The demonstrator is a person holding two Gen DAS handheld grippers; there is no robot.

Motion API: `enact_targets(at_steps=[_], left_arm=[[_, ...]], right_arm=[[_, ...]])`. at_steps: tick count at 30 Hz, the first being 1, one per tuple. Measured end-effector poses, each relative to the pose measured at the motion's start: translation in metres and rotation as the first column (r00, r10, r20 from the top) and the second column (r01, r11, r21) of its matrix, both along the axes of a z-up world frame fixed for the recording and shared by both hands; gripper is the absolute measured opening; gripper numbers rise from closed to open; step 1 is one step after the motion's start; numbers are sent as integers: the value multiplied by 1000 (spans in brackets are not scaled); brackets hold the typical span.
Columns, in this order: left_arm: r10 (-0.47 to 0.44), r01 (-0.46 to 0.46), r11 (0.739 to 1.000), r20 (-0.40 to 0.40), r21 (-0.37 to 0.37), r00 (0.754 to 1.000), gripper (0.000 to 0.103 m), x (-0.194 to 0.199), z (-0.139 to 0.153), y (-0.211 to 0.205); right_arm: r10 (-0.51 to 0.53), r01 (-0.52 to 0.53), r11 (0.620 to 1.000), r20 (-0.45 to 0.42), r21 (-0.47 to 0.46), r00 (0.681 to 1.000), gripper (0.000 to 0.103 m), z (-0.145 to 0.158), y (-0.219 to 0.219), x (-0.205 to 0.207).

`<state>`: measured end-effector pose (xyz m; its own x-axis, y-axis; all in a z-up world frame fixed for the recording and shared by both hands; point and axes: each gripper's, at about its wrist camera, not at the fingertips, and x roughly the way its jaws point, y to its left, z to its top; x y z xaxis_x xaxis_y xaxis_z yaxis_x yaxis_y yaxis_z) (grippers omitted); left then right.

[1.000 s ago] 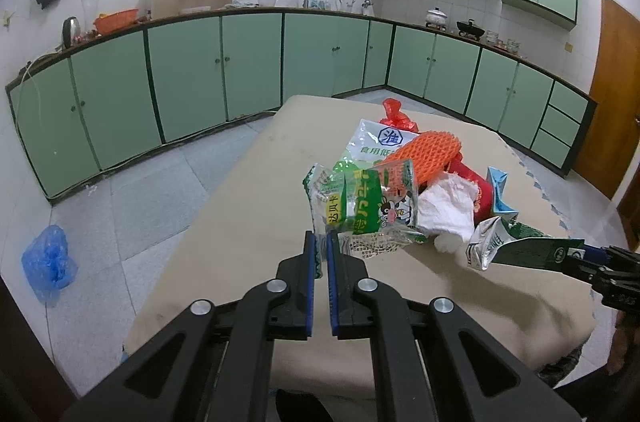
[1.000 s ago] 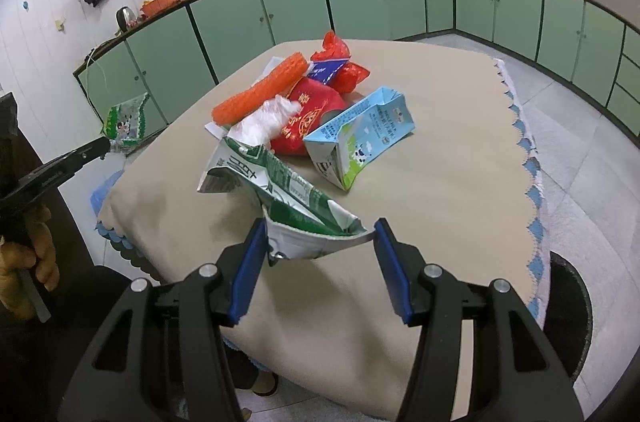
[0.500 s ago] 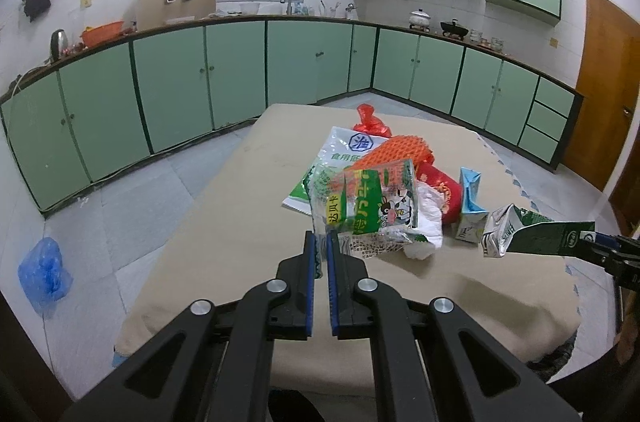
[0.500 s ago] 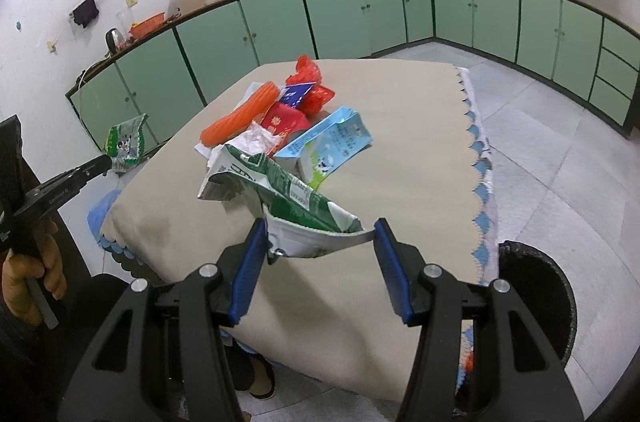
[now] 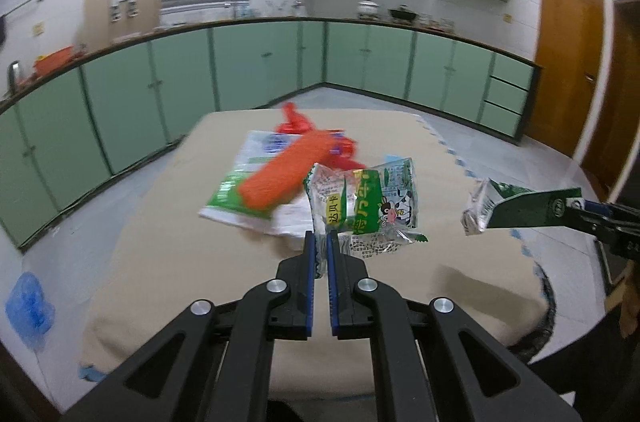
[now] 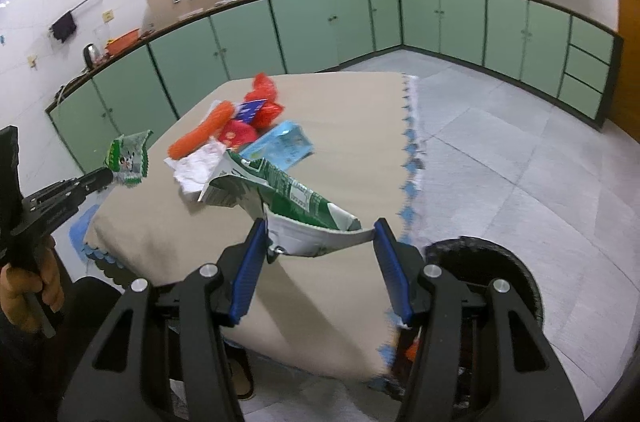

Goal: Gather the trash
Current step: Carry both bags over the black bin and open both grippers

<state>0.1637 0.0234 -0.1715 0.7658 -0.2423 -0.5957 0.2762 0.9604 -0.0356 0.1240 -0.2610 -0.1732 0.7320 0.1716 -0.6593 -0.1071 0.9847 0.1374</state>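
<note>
From the left wrist, the left gripper [image 5: 320,240] has its jaws clamped on a snack wrapper [image 5: 362,202], lifted above the worktop [image 5: 168,246]. From the right wrist, the right gripper [image 6: 320,242] pinches a green carton [image 6: 288,198] near the bin [image 6: 520,270]. Most trash [image 6: 236,130] remains uncollected.

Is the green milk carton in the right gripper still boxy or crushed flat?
Crushed. The milk carton looks creased and flattened, spanning the right gripper between its blue pads, held above the table.
</note>
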Motion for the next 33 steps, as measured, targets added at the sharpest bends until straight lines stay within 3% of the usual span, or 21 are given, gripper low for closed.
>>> enact_targets(at_steps=[5,10,17,24,26,28,31,33], left_arm=[[-104,104,995,-12,1,995,6,4,-2,-49],[-237,237,971,-36,-14,971,6,11,-5,-116],[-420,420,907,-103,-21,902,6,17,-23,-218],[-501,511,859,-203,-3,841,6,30,-61,-298],[-510,528,849,-259,2,821,10,34,-81,-316],[-500,526,851,-286,16,817,14,40,-96,-330],[-488,523,852,-328,23,809,34,48,-114,-342],[-484,521,853,-335,25,808,38,51,-117,-343]], right_arm=[[-95,95,995,-1,-9,995,52,-1,-43,-12],[-235,236,971,-39,25,971,52,-14,-103,-31],[-380,388,921,-140,29,914,52,-57,-168,-49],[-465,488,872,-243,41,851,53,-102,-211,-43],[-478,507,861,-283,35,831,54,-112,-216,-37],[-491,519,855,-292,21,821,61,-114,-220,-30],[-496,518,856,-279,5,822,68,-113,-220,-24],[-496,521,854,-283,15,821,68,-114,-222,-23]])
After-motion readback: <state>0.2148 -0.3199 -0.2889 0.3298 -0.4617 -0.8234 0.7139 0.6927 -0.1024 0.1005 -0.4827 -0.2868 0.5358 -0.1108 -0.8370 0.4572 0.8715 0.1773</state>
